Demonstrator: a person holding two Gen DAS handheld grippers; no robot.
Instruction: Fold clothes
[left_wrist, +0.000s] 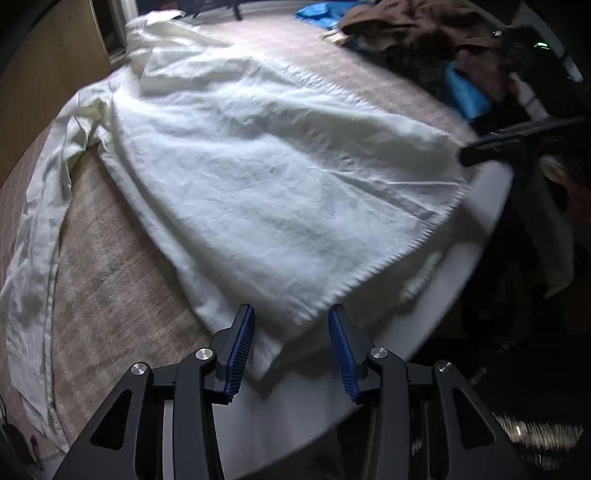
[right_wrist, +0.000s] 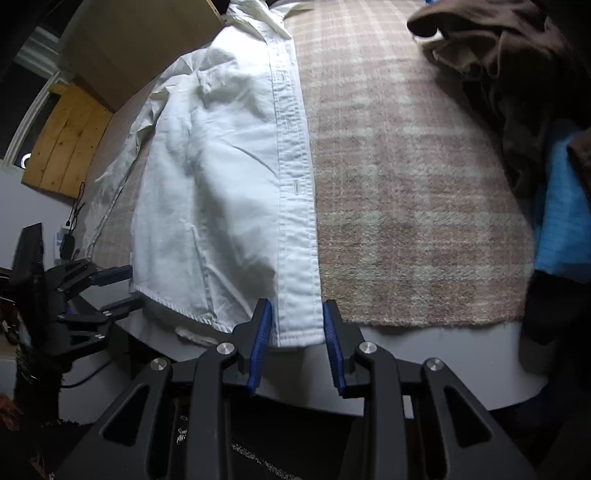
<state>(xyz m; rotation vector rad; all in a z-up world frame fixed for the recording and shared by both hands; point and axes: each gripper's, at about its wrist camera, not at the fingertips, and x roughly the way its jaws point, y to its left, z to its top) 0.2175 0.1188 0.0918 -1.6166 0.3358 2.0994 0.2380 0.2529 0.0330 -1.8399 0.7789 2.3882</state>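
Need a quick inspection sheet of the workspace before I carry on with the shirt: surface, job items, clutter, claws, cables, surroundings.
Surface: pink plaid blanket over a white-edged bed.
Job's things: white button shirt spread flat, hem at the near edge, one sleeve trailing off to the side.
Clutter: brown garment and blue cloth heaped at the far side.
Grippers: left claw open, the hem corner lying between its pads; right claw open, astride the button placket's lower end, not pressing it.
Cables: a black cable and plug by the wall.
Surroundings: wooden board and a cardboard-coloured panel beyond the bed.
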